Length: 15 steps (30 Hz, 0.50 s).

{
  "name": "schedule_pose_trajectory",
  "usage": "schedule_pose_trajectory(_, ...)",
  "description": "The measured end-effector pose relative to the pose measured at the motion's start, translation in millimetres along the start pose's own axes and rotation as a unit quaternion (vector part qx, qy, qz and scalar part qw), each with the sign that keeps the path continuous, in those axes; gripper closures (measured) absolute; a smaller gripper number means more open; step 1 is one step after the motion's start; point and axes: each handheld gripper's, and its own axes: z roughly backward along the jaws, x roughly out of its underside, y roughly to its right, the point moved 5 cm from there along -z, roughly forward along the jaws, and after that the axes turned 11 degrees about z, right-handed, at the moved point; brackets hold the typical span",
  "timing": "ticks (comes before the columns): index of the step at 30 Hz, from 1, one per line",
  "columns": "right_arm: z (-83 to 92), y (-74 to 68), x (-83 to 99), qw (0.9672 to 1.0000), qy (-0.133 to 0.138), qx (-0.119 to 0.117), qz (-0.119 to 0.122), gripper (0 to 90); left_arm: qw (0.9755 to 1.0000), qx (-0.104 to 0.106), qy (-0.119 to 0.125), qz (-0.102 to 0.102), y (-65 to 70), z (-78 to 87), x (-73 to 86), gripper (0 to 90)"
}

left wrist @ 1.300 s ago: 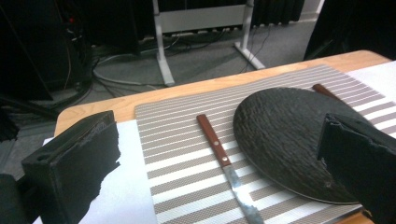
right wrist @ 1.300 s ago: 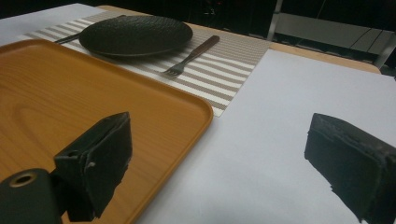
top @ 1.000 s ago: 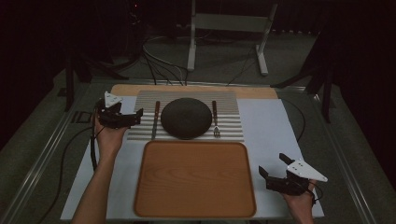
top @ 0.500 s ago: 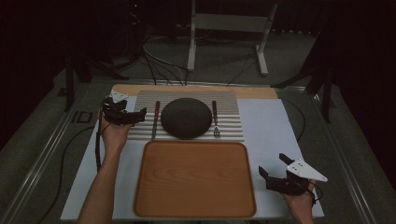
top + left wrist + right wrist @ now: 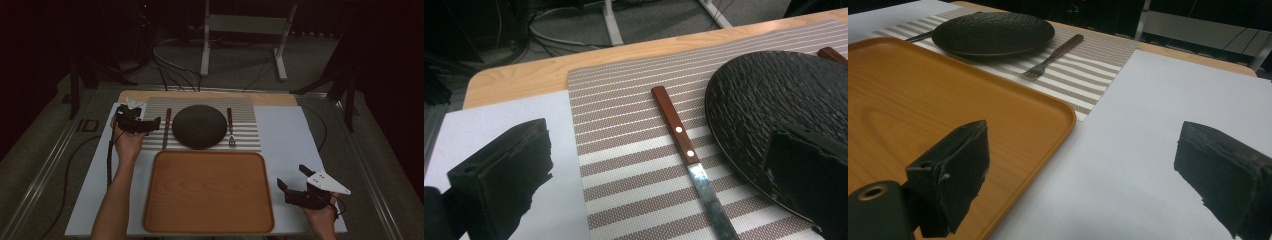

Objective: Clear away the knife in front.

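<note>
A dark textured plate (image 5: 199, 126) sits on a striped placemat (image 5: 250, 137), with a wooden-handled knife (image 5: 166, 127) to its left and a fork (image 5: 231, 129) to its right. My left gripper (image 5: 151, 123) is open just left of the knife, over the mat's left edge. In the left gripper view the knife (image 5: 679, 135) lies between the wide-apart jaws, the plate (image 5: 774, 95) beside it, and nothing is held by the left gripper (image 5: 654, 190). My right gripper (image 5: 294, 178) stands open and unladen over the white sheet, right of the wooden tray (image 5: 207, 192).
In the right gripper view the tray's rim (image 5: 1063, 112) is at the left, with the plate (image 5: 993, 32) and fork (image 5: 1053, 55) beyond. A white sheet (image 5: 292, 135) covers the table. A metal stand (image 5: 240, 30) and cables (image 5: 170, 60) are on the floor behind.
My left gripper has shifted a little to the right, closer to the knife. The right gripper has stayed where it was.
</note>
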Motion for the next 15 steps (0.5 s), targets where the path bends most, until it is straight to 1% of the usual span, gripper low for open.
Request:
schedule_pose_trajectory(4, 0.0, 0.1, 0.3, 1.0000, 0.000, 0.000, 0.000, 7.5, 1.0000, -0.002, -0.005, 0.004, 0.0, -5.5, 1.6, 0.0)
schedule_pose_trajectory(5, -0.3, 0.2, 0.5, 1.0000, -0.001, -0.001, -0.001, 7.5, 0.9999, -0.002, -0.009, 0.009, 0.3, -10.7, 2.5, 0.0)
schedule_pose_trajectory(11, -0.2, 0.2, 0.6, 1.0000, 0.000, -0.001, -0.002, 7.5, 0.9998, 0.003, -0.011, 0.018, 4.1, -19.2, 3.1, 0.0)
schedule_pose_trajectory(15, -0.3, 0.2, 0.6, 1.0000, 0.000, -0.002, -0.002, 7.5, 0.9995, 0.008, -0.010, 0.030, 8.8, -25.9, 4.8, 0.0)
